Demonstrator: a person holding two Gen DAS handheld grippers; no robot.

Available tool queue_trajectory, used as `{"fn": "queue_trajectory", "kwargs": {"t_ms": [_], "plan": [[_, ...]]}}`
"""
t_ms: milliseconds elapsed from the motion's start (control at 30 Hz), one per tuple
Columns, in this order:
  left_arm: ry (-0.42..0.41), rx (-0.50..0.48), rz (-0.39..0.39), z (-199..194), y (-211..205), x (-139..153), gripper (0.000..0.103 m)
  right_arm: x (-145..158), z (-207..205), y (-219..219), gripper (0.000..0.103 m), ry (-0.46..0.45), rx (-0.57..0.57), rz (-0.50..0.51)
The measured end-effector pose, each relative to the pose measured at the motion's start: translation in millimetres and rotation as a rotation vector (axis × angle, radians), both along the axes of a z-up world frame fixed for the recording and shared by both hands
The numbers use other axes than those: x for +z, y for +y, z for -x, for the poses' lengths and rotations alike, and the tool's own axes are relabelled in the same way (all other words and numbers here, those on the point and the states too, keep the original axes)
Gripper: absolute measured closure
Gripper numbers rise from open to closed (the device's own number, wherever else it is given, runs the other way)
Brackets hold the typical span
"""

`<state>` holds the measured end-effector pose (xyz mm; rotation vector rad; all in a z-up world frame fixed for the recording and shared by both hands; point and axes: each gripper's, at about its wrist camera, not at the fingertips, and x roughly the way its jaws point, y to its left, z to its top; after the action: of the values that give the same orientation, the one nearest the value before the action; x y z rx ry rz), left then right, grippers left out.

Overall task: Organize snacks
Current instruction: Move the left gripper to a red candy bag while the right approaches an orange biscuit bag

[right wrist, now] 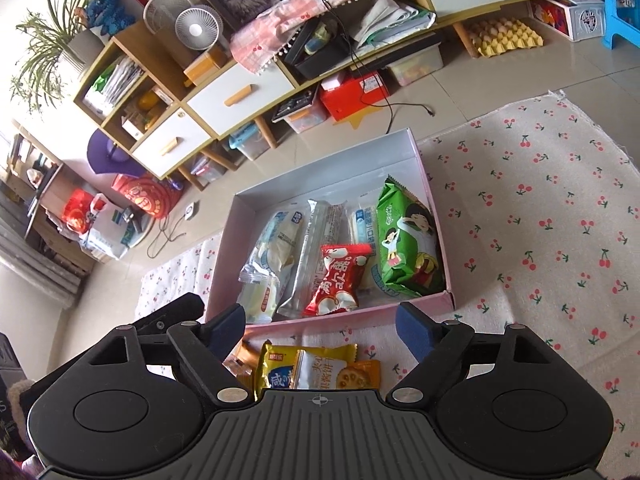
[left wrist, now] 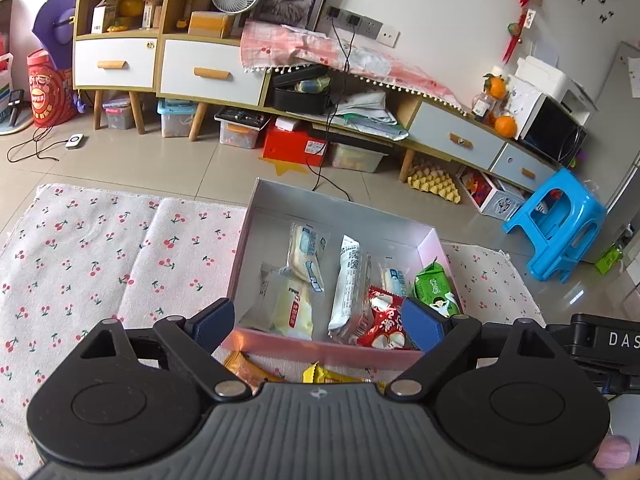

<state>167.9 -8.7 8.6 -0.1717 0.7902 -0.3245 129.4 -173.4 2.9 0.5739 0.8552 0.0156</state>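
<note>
Both grippers hang over the near edge of a pink box (right wrist: 360, 314) with a grey inside, which sits on a cherry-print cloth (right wrist: 540, 220) spread on a tiled floor (left wrist: 160, 164). Left gripper (left wrist: 320, 326) has its jaws spread wide, nothing between the blue pads, nothing held. Right gripper (right wrist: 320, 330) is the same: jaws wide apart, empty, pads clear of every packet. Inside the box the snacks lie side by side, mostly lengthwise: a pale cake packet (right wrist: 276, 240) on the left with another clear-wrapped cake (right wrist: 262, 294) overlapping its near end, a long silver-white packet (right wrist: 316, 236) in the middle, a red packet (right wrist: 338, 280) lying on top of the near part of that, a pale blue-labelled packet (right wrist: 362, 224) partly covered, and a green packet (right wrist: 408, 244) against the right wall. Far half of the box is bare. Outside the box, on the cloth just in front of its near wall, more snacks wait: a yellow packet (right wrist: 276, 372), a cracker packet (right wrist: 332, 368) overlapping it, and an orange-brown packet (right wrist: 244, 360) at the left, partly hidden by the right gripper's body. In the left wrist view only slivers of these show under the gripper. Behind, a low cabinet (left wrist: 208, 72) with white drawers runs along the wall and a blue stool (left wrist: 560, 224) stands to the right.
</note>
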Motion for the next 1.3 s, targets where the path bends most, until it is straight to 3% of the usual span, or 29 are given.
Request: {"fn": "queue_trajectory", "kwargs": {"t_ms": [400,633,767,967,1300], "plan": [[0.093,0.025,-0.059,40.6,10.0,-0.9,0.007,0.3,39.7,10.2,0.019,0.024,0.007,0.08],[0.067,0.026,-0.068,68.7,22.7,-19.1,0.005,-15.9,55.8,19.5,0.014,0.02,0.024,0.12],[0.096,0.001,-0.075,74.5,23.8,-26.7,0.004,-26.7,60.6,26.8,0.014,0.027,0.037,0.166],[0.085,-0.022,-0.173,84.3,25.2,-37.3,0.004,-34.2,66.8,43.8,0.014,0.007,0.064,0.248],[0.103,-0.007,-0.185,89.2,48.3,-40.2,0.003,-42.1,63.1,61.9,0.011,-0.003,0.103,0.3]]}}
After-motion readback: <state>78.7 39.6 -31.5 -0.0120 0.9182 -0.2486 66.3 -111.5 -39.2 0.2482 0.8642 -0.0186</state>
